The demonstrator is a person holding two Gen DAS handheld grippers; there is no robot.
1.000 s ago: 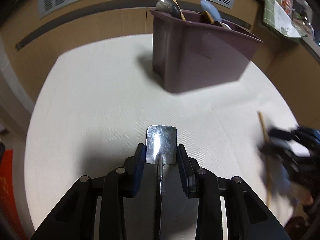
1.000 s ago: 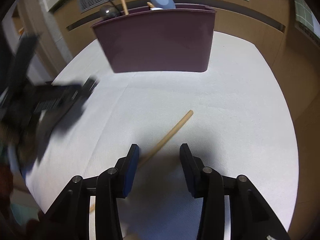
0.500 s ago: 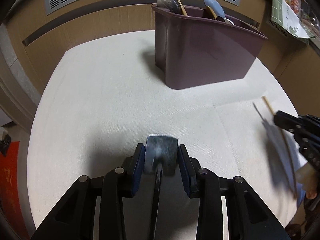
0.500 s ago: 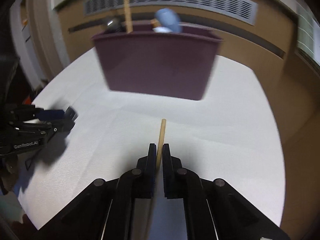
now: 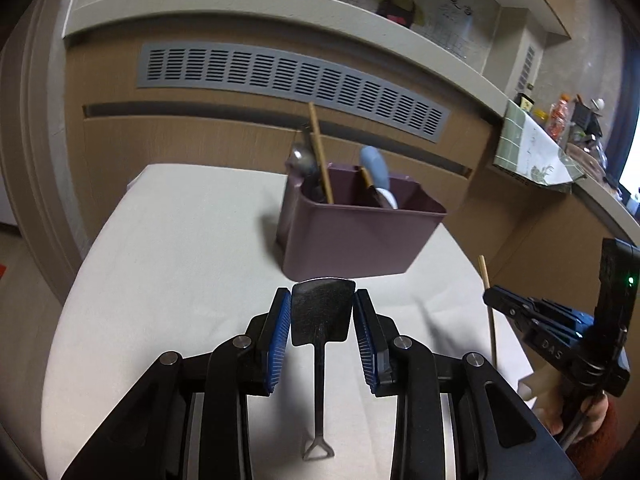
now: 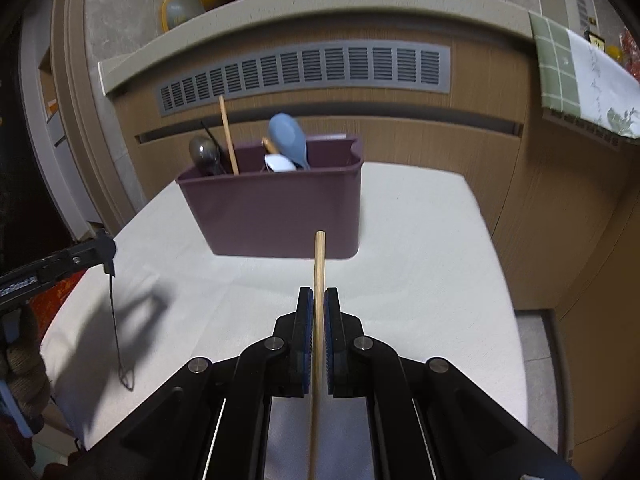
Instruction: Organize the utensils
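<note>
Wooden chopstick (image 6: 319, 264) clamped in right gripper (image 6: 319, 300); left gripper (image 5: 322, 310) pinches metal spatula (image 5: 322, 312), both angled downward.

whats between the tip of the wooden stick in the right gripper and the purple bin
Nothing: in the right wrist view only bare white tablecloth shows between the wooden stick and the purple bin.

- The bin (image 6: 276, 212) stands on the table (image 6: 420, 264), toward its far edge, in front of the cabinet (image 6: 400, 132).
- A vent (image 6: 304, 70) runs across the cabinet above the bin.
- A ladle (image 6: 204, 152) and a stick (image 6: 228, 136) stand in the bin's left part; a spoon (image 6: 286, 138) leans in the middle.
- The right gripper (image 6: 319, 312) holds a chopstick (image 6: 319, 264) pointing at the bin.
- The left gripper (image 5: 322, 316) holds a spatula (image 5: 322, 308) above the table, nearer than the bin.
- A cloth (image 6: 580, 80) hangs over the counter at right.
</note>
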